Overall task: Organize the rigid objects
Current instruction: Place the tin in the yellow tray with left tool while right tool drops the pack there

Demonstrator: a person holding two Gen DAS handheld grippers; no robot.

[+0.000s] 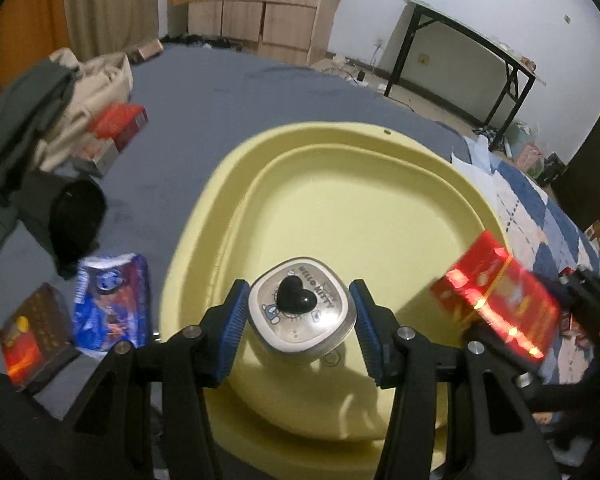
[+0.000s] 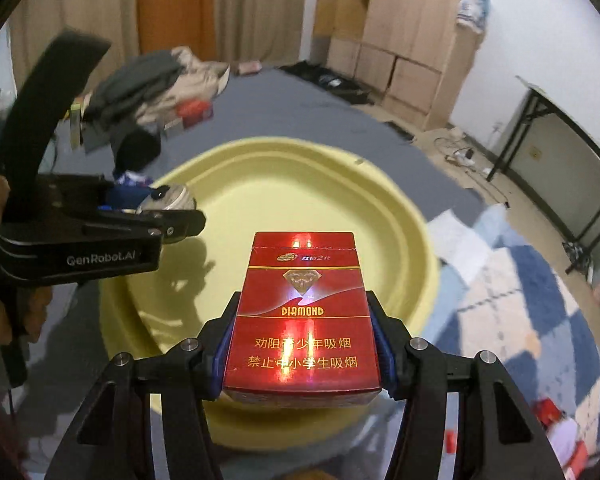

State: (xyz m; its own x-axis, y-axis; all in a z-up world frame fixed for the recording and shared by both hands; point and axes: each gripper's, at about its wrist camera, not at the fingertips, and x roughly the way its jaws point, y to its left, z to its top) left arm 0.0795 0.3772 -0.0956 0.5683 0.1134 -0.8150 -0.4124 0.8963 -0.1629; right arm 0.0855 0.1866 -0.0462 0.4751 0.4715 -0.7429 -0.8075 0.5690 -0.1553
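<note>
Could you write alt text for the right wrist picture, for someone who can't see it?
A red cigarette pack is clamped in the right tool above a big, empty yellow basin on a grey bed. At left, the left tool holds a small round tin over the basin.

Both grippers — left, right — angle downward, jaws clamped on loads.

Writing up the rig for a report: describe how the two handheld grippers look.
Both grippers, left gripper and right gripper, are matte black frames with silver round bolts and ribbed blue pads on the fingers. The left one's side reads GenRobot.AI in pale lettering. No cables show.
</note>
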